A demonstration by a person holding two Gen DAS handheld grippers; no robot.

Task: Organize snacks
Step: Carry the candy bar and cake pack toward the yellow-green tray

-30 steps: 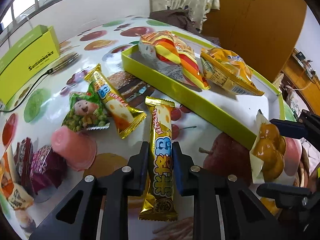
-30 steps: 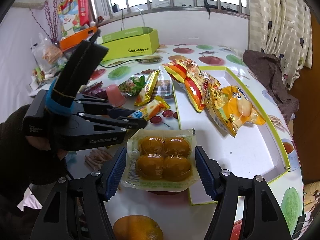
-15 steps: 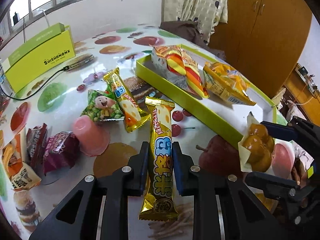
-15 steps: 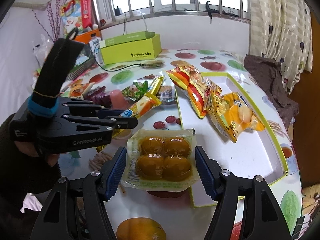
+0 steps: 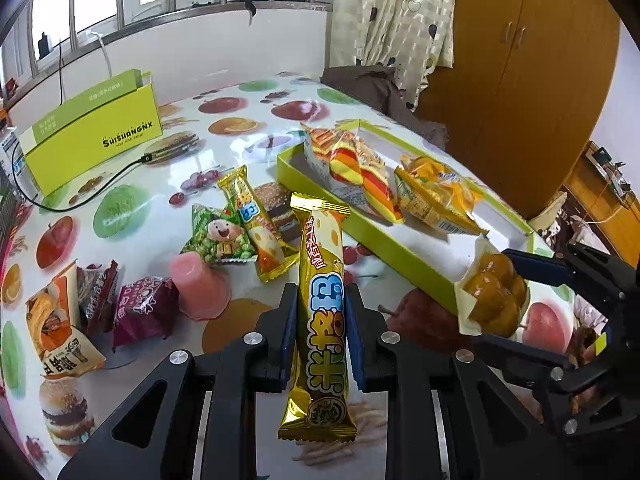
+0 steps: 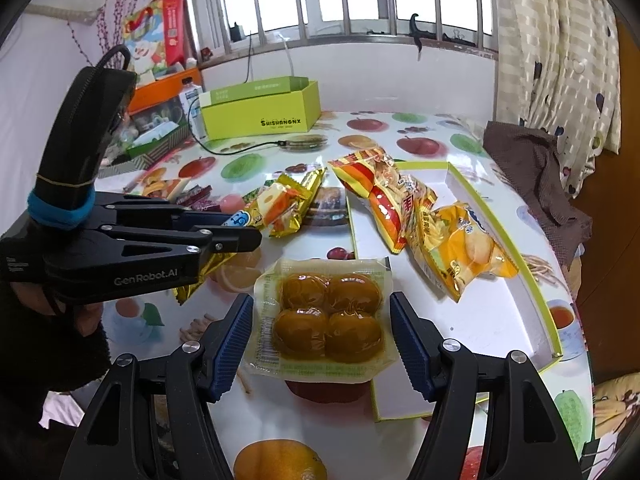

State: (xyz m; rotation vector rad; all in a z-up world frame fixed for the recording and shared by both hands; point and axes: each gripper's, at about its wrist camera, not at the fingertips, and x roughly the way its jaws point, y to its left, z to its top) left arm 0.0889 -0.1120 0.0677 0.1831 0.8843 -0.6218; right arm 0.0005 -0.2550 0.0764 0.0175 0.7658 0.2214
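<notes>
Carrying both: left gripper (image 5: 322,316) clamps the gold snack bar (image 5: 322,304), right gripper (image 6: 322,332) pinches the four-piece yolk pack (image 6: 326,316); keep them level, release inside the green-rimmed tray (image 6: 516,256).

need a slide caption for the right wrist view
Right gripper holds a four-piece vacuum pack near the green-rimmed tray, left gripper alongside with a gold bar.
</notes>
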